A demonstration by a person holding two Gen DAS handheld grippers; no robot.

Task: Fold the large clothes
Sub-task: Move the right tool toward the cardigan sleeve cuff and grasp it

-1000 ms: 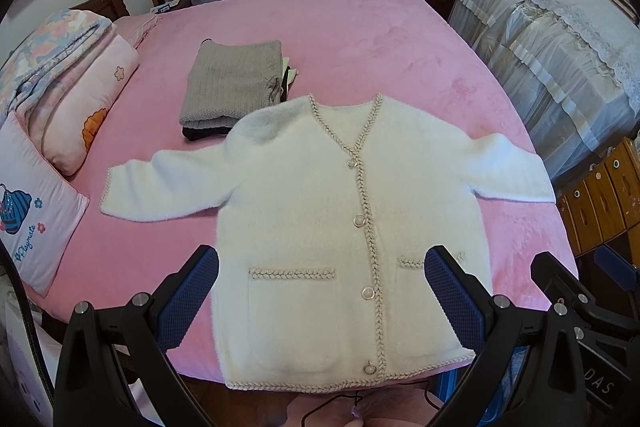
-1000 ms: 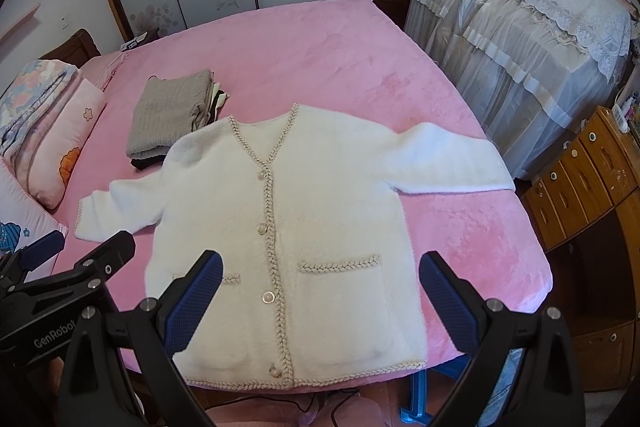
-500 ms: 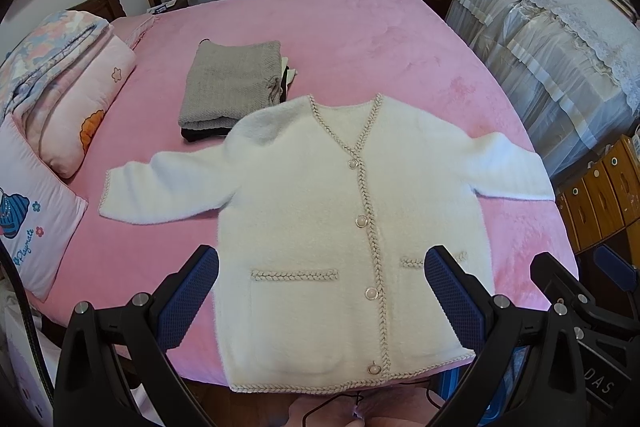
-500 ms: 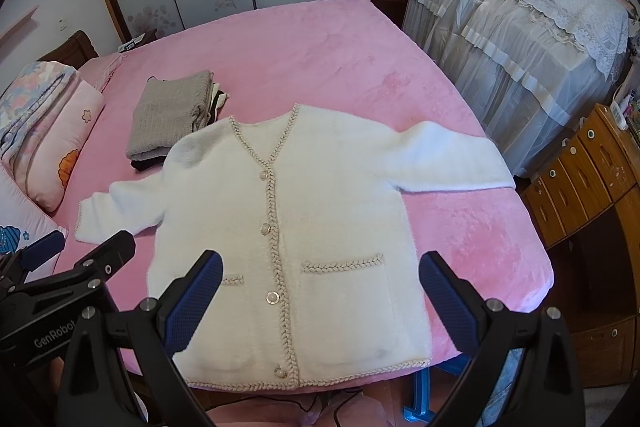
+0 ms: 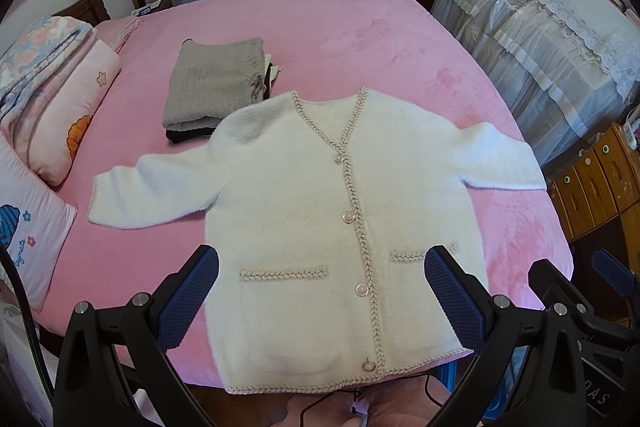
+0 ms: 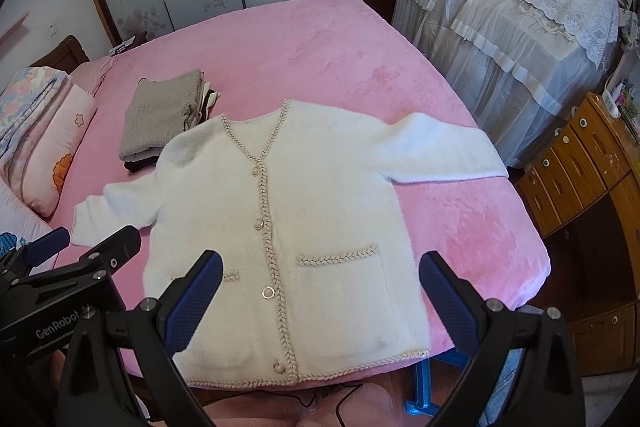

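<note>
A white fluffy cardigan (image 5: pixel 320 211) with braided beige trim and pearl buttons lies flat, face up, on the pink bed (image 5: pixel 340 27), both sleeves spread out; it also shows in the right wrist view (image 6: pixel 304 211). Its hem reaches the bed's near edge. My left gripper (image 5: pixel 320 287) is open and empty, hovering above the hem and pockets. My right gripper (image 6: pixel 320 291) is open and empty too, above the hem. Each gripper shows at the edge of the other's view.
A stack of folded clothes with a grey knit on top (image 5: pixel 216 87) lies beyond the cardigan's left shoulder. Pillows and a folded quilt (image 5: pixel 48 99) line the bed's left side. A lace-covered piece of furniture (image 6: pixel 508 27) and wooden drawers (image 6: pixel 580 163) stand to the right.
Both grippers have shifted slightly, so the cardigan sits a little differently in view. The cardigan has not moved and both grippers stay open.
</note>
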